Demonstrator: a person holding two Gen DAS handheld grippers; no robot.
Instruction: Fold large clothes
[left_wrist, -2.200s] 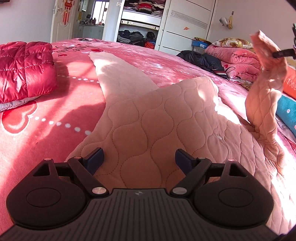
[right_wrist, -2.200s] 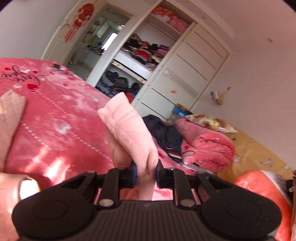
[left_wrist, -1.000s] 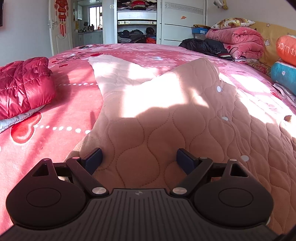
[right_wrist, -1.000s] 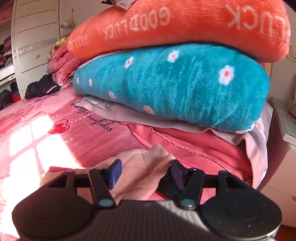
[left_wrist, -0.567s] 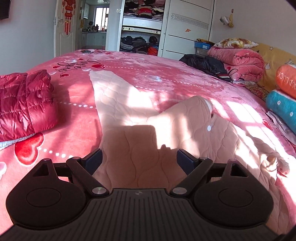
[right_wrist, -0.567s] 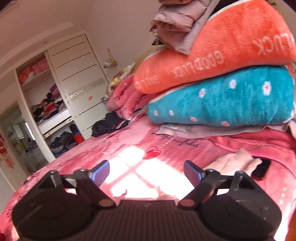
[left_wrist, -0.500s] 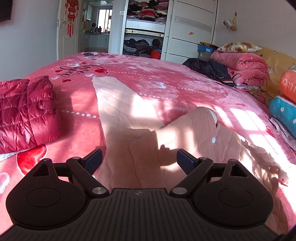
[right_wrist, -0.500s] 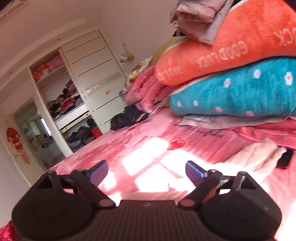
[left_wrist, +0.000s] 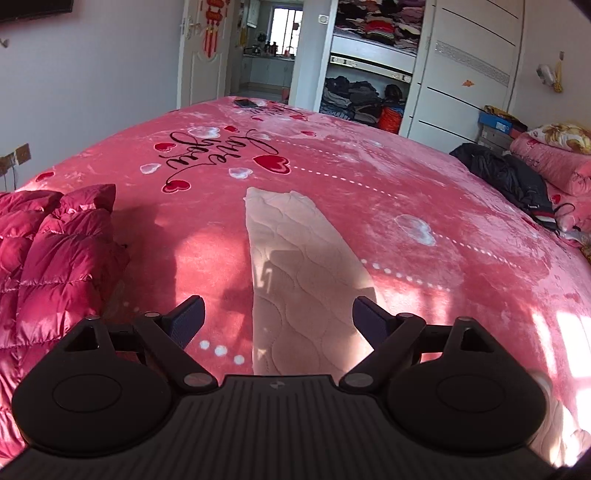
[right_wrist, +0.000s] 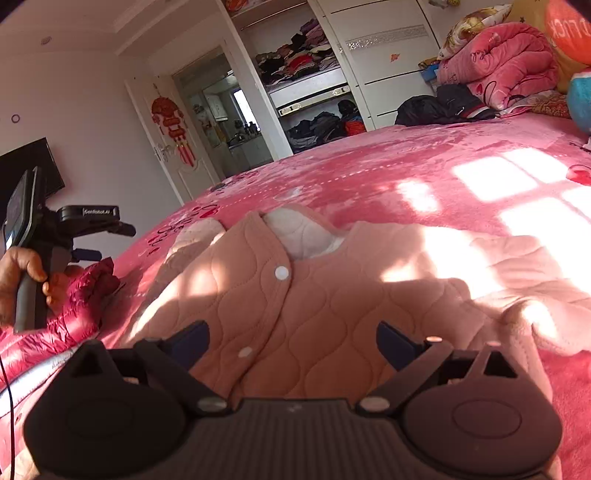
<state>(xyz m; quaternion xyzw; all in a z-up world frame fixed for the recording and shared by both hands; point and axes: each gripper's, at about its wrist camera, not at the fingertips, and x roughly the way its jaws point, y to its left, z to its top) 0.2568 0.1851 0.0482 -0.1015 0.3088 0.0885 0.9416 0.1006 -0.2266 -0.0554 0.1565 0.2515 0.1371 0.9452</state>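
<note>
Right wrist view: spread right gripper (right_wrist: 291, 341), jaws just opened and empty, above quilted, wavy-stitched pink jacket (right_wrist: 314, 314).

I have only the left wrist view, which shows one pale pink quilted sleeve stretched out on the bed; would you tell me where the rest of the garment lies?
Observer: In the right wrist view, the jacket body lies spread on the pink blanket, front side up.
Operator: Thank you. Is the front closed?
Observer: It looks closed, with two white snaps showing down the placket.
Operator: And what is the right gripper doing?
Observer: The right gripper hangs over the chest. Its jaws have just been opening and now stand wide, gripping nothing.
</note>
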